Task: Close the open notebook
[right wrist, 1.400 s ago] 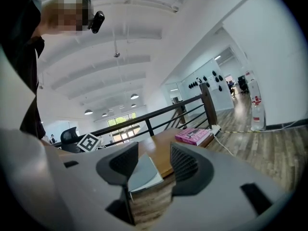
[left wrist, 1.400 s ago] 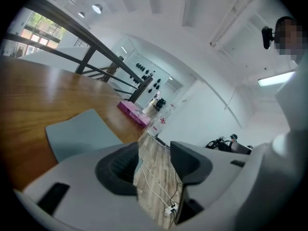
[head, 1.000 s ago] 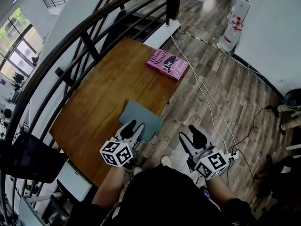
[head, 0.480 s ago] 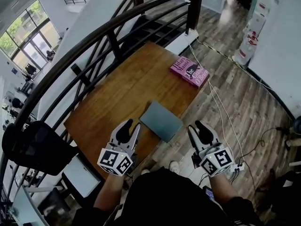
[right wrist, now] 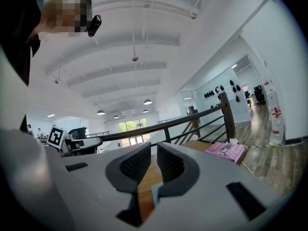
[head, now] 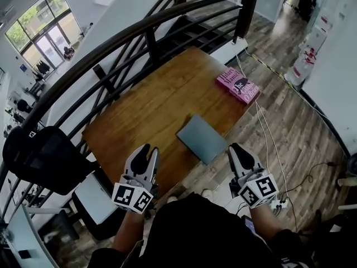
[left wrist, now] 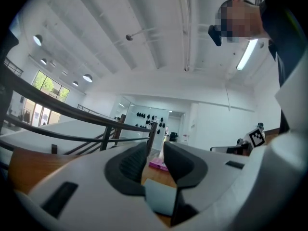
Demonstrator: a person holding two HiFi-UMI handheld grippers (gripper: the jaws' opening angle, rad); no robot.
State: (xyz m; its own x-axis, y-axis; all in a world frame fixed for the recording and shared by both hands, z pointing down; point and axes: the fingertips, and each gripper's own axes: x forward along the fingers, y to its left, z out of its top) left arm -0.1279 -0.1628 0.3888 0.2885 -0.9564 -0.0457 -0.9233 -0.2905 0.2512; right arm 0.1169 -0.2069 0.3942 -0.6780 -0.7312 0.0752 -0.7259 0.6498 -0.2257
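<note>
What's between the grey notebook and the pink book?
Only bare wooden tabletop separates the grey notebook from the pink book, as the head view shows.

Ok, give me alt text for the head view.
A closed grey notebook lies at the near edge of a wooden table, a pink book at the far corner. The left gripper and right gripper hover near it, fingers closing on nothing.
</note>
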